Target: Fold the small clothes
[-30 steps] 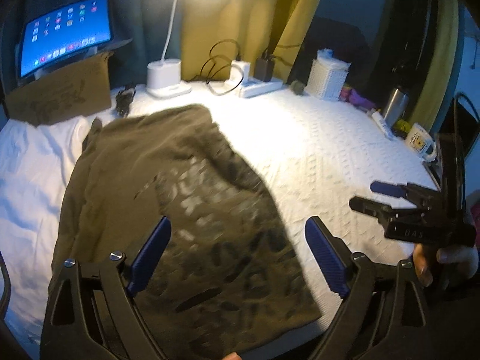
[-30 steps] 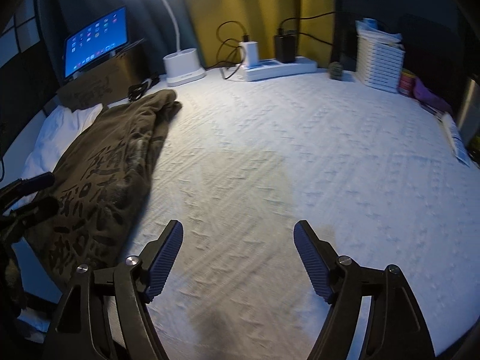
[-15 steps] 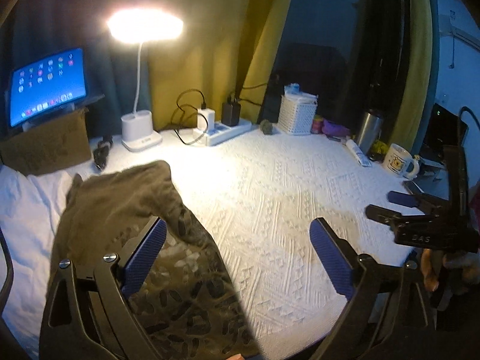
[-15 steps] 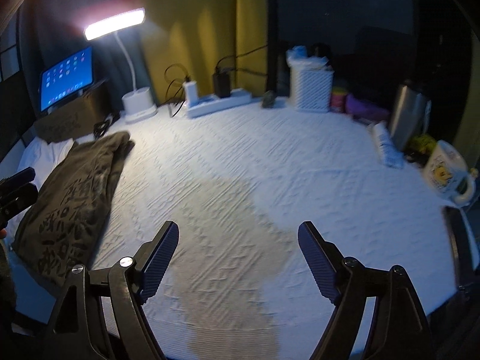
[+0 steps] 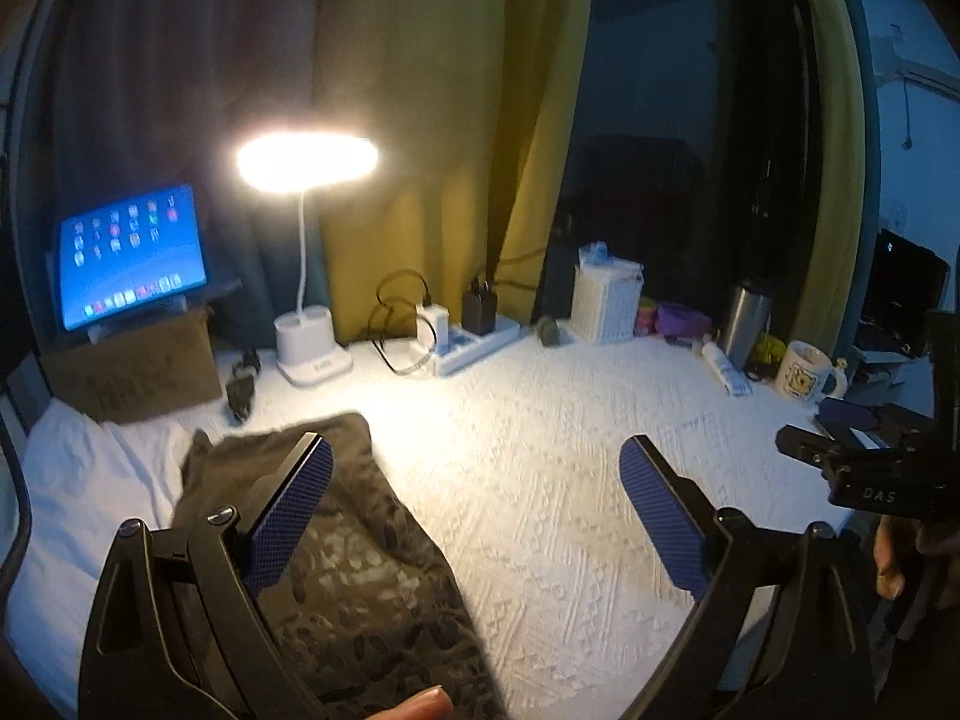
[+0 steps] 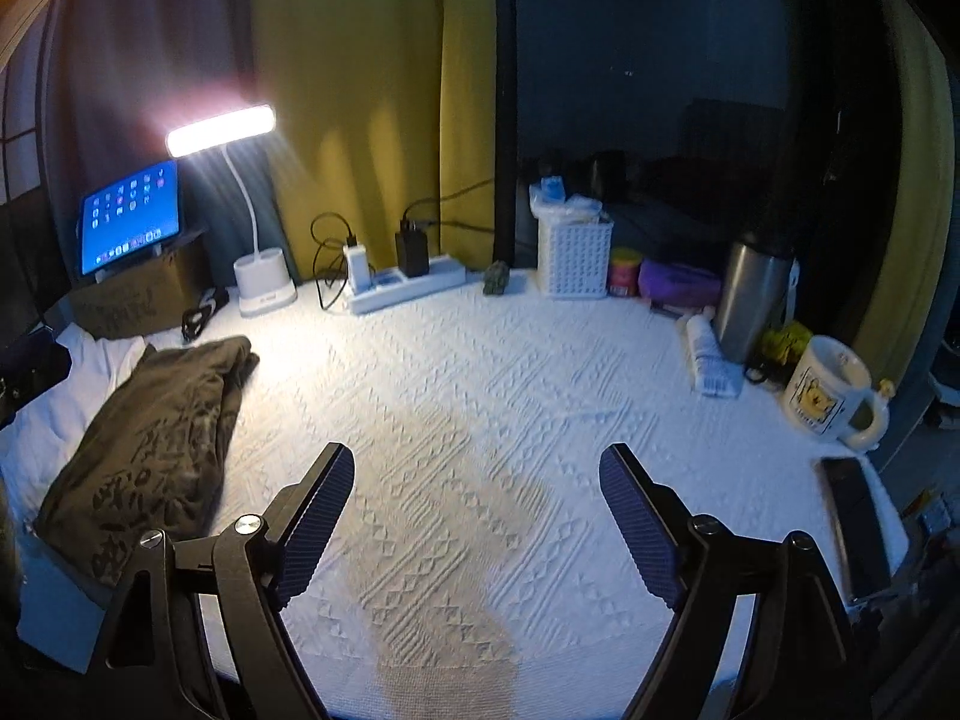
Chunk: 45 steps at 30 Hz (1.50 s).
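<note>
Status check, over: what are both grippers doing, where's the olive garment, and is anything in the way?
Left gripper open, empty. Right gripper open, jaws just widened, nothing between them. Olive garment lies folded at the white bedspread's left edge, untouched. Centre bare; mug and phone at right edge.

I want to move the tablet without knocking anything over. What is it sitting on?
The tablet stands tilted on a small dark stand, which rests on a brown cardboard box. What lies behind the screen or inside the box is hidden.
</note>
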Tool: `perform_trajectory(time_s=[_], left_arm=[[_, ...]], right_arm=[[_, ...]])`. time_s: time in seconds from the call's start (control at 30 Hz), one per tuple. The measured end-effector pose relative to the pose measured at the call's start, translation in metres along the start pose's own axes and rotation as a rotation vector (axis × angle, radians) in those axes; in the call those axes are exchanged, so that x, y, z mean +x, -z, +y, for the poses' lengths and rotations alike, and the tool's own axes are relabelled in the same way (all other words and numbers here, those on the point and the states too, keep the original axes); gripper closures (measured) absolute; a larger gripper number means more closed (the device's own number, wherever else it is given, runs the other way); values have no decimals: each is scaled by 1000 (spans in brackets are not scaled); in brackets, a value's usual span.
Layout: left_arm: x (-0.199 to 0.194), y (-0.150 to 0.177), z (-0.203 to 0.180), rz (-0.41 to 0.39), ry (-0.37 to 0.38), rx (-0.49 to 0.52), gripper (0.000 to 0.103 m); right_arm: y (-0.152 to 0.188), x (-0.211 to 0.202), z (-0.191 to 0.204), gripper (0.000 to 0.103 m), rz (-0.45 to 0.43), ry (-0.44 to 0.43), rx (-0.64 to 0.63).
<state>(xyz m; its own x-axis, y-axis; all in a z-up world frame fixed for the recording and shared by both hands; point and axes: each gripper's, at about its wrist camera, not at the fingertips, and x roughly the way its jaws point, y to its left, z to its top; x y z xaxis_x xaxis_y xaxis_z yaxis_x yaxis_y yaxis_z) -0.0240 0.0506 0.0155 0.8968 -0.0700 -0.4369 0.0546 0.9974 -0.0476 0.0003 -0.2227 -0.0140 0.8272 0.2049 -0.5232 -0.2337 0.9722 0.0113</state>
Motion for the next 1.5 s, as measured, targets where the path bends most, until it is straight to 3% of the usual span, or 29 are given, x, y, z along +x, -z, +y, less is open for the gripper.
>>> perform_trajectory(time_s=[0.6,0.93,1.5], left_arm=[[-52,-45,10,-172,-97,-19,4],[-73,-58,17,-214,-124,-23,4],[-101,-71,25,-282,-147,-31,4]], right_arm=[[-54,-64,11,16,-191,23,-65],[-81,-95,23,15,-274,-14,-63],[-100,-142,43,12,-389,-6,-99]])
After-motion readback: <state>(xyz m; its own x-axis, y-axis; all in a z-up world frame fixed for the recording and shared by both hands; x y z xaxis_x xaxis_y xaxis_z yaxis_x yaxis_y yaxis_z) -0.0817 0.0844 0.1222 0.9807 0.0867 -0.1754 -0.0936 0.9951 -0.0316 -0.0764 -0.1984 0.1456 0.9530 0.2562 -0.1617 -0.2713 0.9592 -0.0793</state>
